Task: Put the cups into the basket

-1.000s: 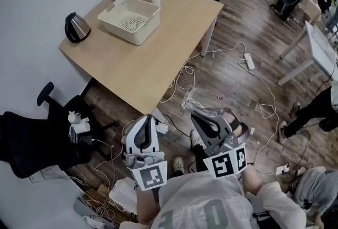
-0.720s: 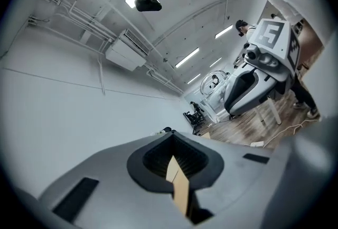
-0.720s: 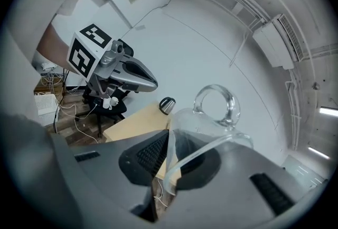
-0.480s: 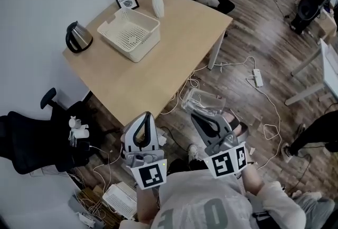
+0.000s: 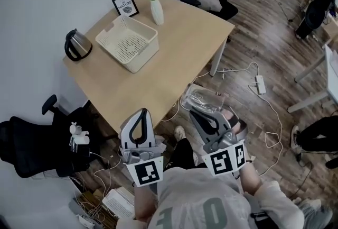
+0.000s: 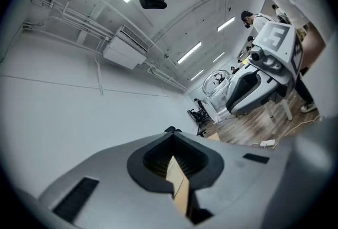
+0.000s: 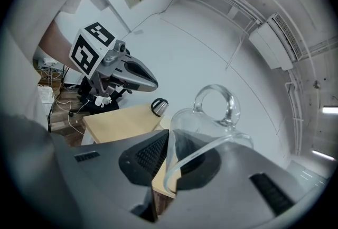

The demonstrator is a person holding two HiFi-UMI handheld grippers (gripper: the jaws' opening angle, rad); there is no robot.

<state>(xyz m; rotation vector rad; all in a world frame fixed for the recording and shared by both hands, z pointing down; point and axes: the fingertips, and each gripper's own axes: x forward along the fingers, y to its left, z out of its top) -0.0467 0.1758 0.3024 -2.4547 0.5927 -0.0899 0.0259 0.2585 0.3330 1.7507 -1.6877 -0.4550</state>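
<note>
A clear glass cup (image 5: 203,100) with a loop handle hangs above the floor just off the table's near corner. My right gripper (image 5: 197,112) is shut on its rim. In the right gripper view the cup (image 7: 211,117) stands between the jaws of the right gripper (image 7: 168,165), handle up. My left gripper (image 5: 142,112) is at the table's near edge, shut and holding nothing. The left gripper (image 6: 177,183) shows only a thin slit between its pads. The cream perforated basket (image 5: 141,54) stands at the far left of the wooden table (image 5: 174,58) with nothing in it.
On the table are a black-and-steel kettle (image 5: 77,45), a white vase of flowers (image 5: 156,8) and a small picture frame (image 5: 125,3). Black office chairs (image 5: 31,143) stand left and behind. Cables and a power strip (image 5: 260,84) lie on the wood floor.
Both grippers have come nearer the table's near edge, and the table sits lower in the view. The cup stays in the right gripper.
</note>
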